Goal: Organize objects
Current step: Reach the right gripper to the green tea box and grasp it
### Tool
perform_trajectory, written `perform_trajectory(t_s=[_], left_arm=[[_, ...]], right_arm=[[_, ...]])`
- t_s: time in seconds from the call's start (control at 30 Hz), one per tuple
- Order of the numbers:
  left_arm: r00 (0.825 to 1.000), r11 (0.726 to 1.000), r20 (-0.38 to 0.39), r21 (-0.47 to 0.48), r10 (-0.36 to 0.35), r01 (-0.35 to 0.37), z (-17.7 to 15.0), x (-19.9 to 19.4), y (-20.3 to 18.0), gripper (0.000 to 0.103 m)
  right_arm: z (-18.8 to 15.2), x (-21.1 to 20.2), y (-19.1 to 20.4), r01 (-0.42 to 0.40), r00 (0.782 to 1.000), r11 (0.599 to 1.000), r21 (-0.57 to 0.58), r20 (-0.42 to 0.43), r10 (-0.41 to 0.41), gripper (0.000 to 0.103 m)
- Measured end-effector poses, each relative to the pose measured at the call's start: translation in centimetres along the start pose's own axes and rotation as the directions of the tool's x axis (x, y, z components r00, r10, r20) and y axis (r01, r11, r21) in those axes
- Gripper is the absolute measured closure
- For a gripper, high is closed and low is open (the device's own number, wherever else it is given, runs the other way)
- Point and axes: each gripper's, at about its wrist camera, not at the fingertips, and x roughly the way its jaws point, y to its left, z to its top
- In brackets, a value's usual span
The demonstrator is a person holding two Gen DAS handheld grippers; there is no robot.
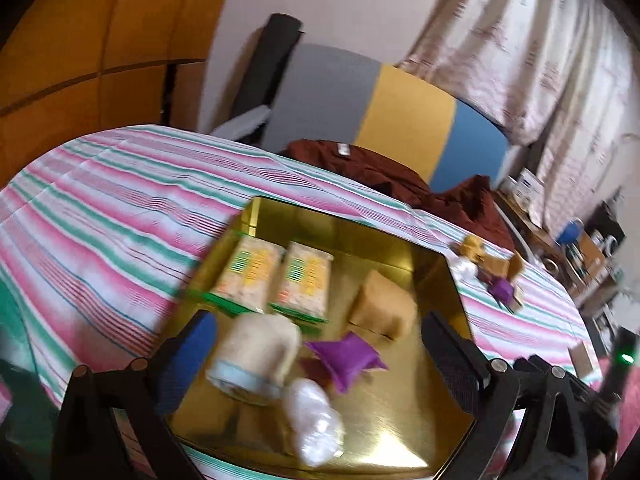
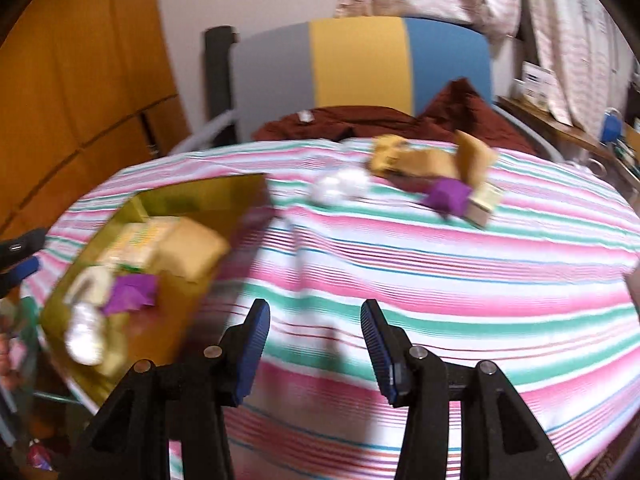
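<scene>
A gold tray (image 1: 400,248) lies on the striped tablecloth and holds two snack packs (image 1: 276,276), a tan box (image 1: 384,308), a purple pouch (image 1: 344,356), a beige roll (image 1: 256,352) and a clear plastic packet (image 1: 316,420). My left gripper (image 1: 320,344) is open, its jaws wide apart above the tray's near items. My right gripper (image 2: 316,344) is open and empty over bare cloth, right of the tray (image 2: 208,196). Loose items lie far on the table: a white packet (image 2: 340,190), tan boxes (image 2: 420,160), a purple pouch (image 2: 448,196).
A striped tablecloth (image 2: 440,272) covers the round table. A chair with a grey, yellow and blue back (image 2: 360,60) stands behind it with a dark red cloth (image 2: 400,120) draped on it. A cluttered shelf (image 1: 568,240) is at the right.
</scene>
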Motion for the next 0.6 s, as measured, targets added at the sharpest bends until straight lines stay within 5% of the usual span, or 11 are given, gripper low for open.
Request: perform_trajectory(t_s=[0.5,0.6], left_arm=[[0.994,0.993,-0.086,0.091,-0.066,0.073,-3.9,1.4,-6.3,0.0],[0.992,0.991,-0.103,0.106,-0.074,0.084,-4.4,1.6,-7.4,0.0]], right_arm=[[-0.7,1.6,-9.5,0.135,0.991,0.986,0.097,-0.033,-0.132,0.055],[-0.7,1.8,-10.4,0.151,0.988,0.984,0.094,-0.032,-0.148,0.047]])
